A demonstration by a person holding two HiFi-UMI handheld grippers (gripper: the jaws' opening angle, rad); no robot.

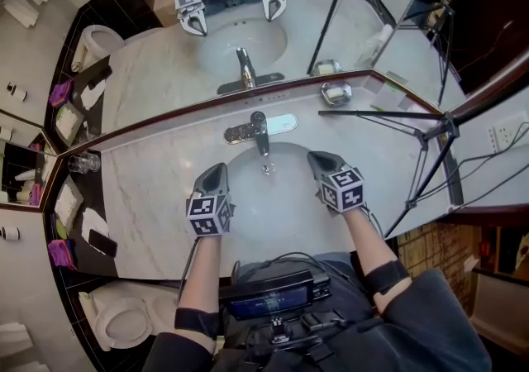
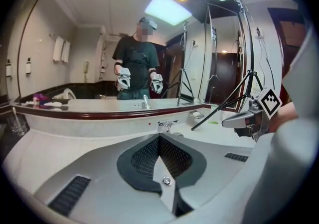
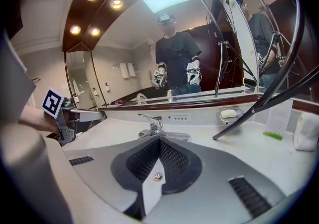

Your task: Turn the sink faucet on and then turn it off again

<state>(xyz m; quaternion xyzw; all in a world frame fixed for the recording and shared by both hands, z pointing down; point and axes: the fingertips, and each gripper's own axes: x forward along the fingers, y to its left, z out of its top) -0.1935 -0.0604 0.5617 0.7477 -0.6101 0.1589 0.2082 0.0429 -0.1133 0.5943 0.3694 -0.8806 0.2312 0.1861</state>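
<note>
Over the sink [image 1: 291,207], nothing touches the faucet [image 1: 259,129]
Faucet stands at the basin's 12 o'clock; left gripper [image 1: 215,172] at 9, right gripper [image 1: 319,160] at 2, each with jaws pressed together, empty. No water shows, so the cycle looks either finished or unstarted.

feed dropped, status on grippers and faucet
Left gripper shut, empty. Right gripper shut, empty. Faucet ahead, untouched, no stream seen. Tripod leg off right, not blocking.
</note>
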